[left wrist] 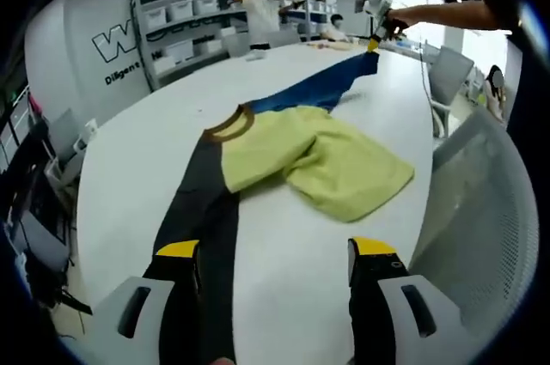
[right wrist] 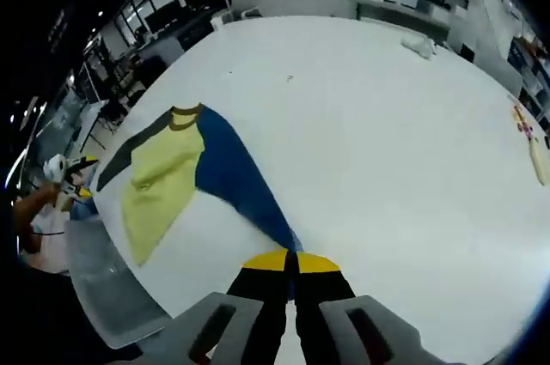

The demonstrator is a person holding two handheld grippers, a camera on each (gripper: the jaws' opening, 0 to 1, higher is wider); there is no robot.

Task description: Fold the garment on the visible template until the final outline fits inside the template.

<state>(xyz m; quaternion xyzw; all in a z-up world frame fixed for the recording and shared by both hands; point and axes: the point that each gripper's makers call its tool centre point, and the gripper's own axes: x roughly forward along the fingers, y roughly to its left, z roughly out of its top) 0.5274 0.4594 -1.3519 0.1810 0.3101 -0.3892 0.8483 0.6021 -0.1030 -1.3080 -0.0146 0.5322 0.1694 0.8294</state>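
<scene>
A long-sleeved garment lies spread on the white table (left wrist: 129, 167). It has a yellow-green body (left wrist: 326, 159), a brown collar (left wrist: 228, 124), a black sleeve (left wrist: 202, 210) and a blue sleeve (left wrist: 318, 86). My left gripper (left wrist: 275, 249) is open, jaws wide apart; the black sleeve runs down alongside its left jaw. At the far end, my right gripper (left wrist: 375, 43), held by a person's hand, pinches the blue sleeve's tip. In the right gripper view, the right gripper (right wrist: 290, 260) is shut on the blue sleeve (right wrist: 232, 172), with the body (right wrist: 159, 180) beyond and the left gripper (right wrist: 73, 176) at the table's edge.
A grey mesh chair (left wrist: 468, 210) stands close on the right of the table; a chair (right wrist: 112, 279) also shows below the garment. Shelves with boxes (left wrist: 189, 21) and people (left wrist: 266, 4) are at the back. A small white item (right wrist: 417, 45) lies on the far table.
</scene>
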